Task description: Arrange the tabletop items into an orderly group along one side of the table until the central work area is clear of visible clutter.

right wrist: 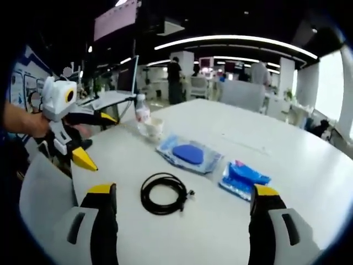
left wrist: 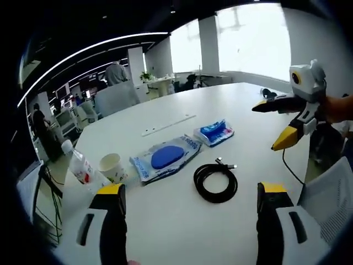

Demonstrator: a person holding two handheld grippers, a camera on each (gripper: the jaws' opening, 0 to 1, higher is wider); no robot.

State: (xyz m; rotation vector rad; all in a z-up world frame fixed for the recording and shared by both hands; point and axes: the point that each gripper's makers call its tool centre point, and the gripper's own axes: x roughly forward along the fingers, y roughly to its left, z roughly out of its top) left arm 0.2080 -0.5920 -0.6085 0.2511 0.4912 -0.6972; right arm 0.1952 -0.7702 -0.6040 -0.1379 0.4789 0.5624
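Bright daylight, strong fisheye bend.
Window (left wrist: 253, 38) blows out upper right in left gripper view; ceiling light strips (right wrist: 237, 40) curve across top of right gripper view. Table (left wrist: 182, 221) evenly lit, soft shadows, edges slightly blurred.

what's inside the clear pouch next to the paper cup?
Inside the clear pouch lies a flat blue oval item, seen through the plastic. Anything beneath that oval is covered. The paper cup stands beside it.

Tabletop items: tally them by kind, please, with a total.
Coiled black cable: 1
Clear packet holding a blue disc: 1
Blue-and-white packet: 1
Paper cup: 1
Plastic bottle: 1
Total: 5
Both tools, left and right, hover open above the table, holding nothing.
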